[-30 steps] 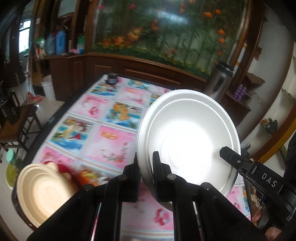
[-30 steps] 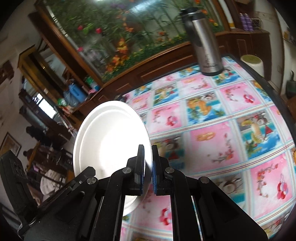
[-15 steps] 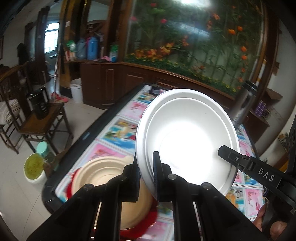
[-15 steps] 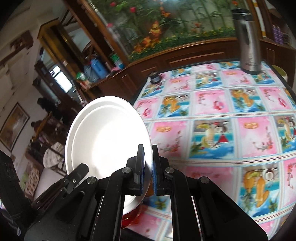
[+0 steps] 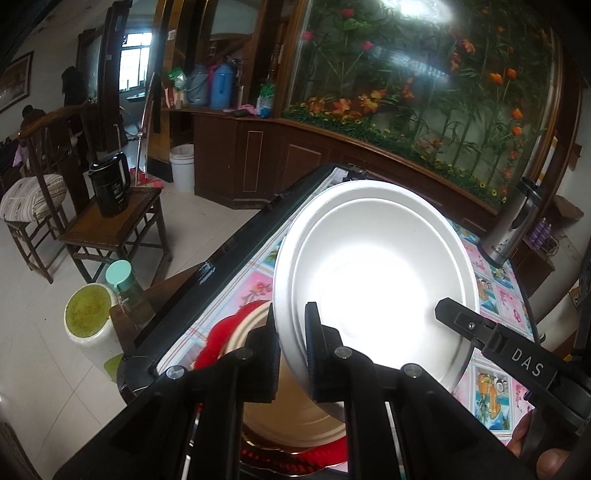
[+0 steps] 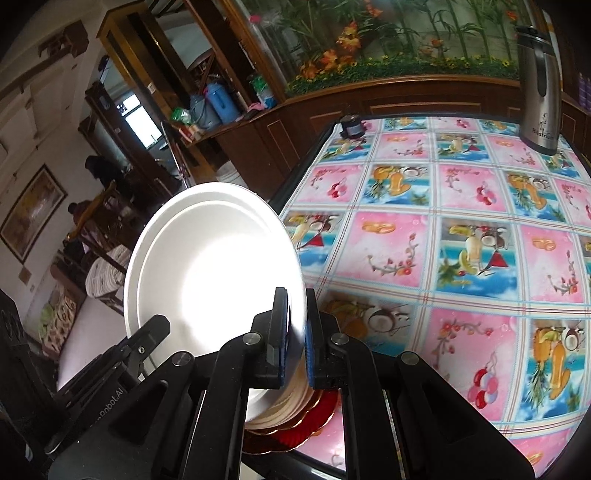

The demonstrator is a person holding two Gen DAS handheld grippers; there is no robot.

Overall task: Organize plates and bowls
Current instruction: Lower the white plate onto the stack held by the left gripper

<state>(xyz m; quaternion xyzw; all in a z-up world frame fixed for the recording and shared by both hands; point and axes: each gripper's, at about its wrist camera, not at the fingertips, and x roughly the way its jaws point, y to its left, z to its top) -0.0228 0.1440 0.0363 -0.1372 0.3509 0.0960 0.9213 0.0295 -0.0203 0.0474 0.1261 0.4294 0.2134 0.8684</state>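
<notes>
Now white plate point(image 5: 373, 273) clamped btwn both grippers, L point(image 5: 291, 343) & R point(image 6: 295, 328).

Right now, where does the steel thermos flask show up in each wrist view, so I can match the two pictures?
Left wrist view: the steel thermos flask stands at the right edge, past the held white bowl, on the table's far end.
Right wrist view: the flask stands at the top right, on the patterned tablecloth.
Shared landmark: the flower-filled glass cabinet behind the table.
</notes>
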